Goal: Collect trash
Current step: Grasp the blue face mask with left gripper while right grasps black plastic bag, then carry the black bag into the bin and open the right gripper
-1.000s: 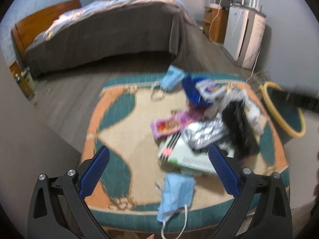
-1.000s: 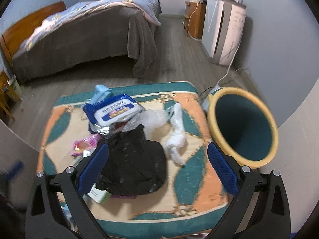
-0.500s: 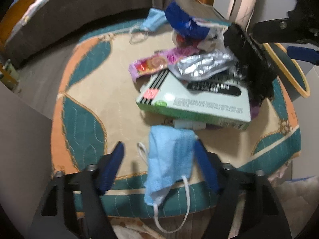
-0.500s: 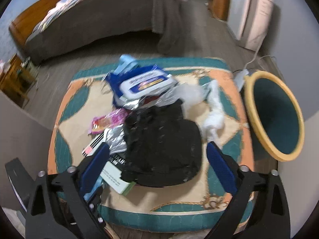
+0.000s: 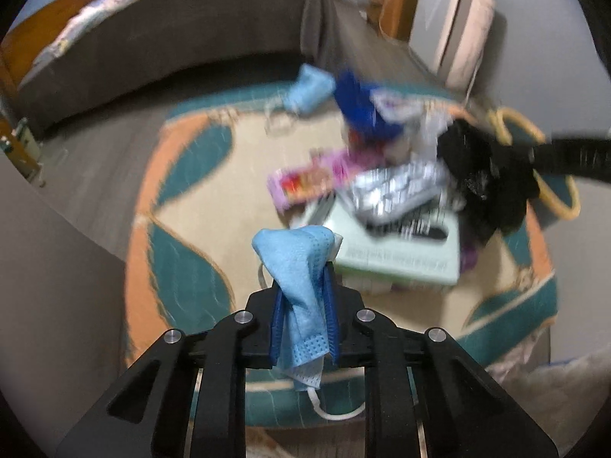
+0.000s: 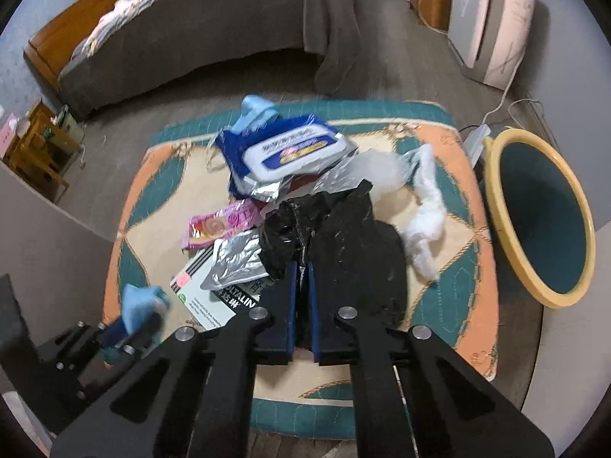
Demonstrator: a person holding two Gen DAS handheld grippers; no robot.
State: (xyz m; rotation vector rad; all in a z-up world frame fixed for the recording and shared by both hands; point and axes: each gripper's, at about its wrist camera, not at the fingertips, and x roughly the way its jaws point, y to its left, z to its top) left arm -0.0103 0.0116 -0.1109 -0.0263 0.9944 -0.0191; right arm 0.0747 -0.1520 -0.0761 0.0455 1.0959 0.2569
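My left gripper (image 5: 303,286) is shut on a light blue face mask (image 5: 301,263) and holds it above the near edge of the patterned mat (image 5: 191,175). It also shows in the right wrist view (image 6: 141,305). My right gripper (image 6: 301,271) is shut on a black plastic bag (image 6: 343,236), lifted over the trash pile. The pile holds a green box (image 5: 404,252), a silver foil wrapper (image 6: 236,263), a pink wrapper (image 6: 221,225), a blue wipes pack (image 6: 290,152), white tissue (image 6: 424,221) and a second blue mask (image 6: 256,110).
A yellow-rimmed teal bin (image 6: 542,217) stands off the mat's right edge. A bed with a brown cover (image 6: 198,34) lies beyond the mat. A white appliance (image 6: 492,19) and its cable (image 6: 496,114) are at the back right. A grey panel (image 6: 49,244) stands at left.
Both grippers have closed. The left one took the near blue mask and lifted it off the mat. The right one took the black bag and raised it.
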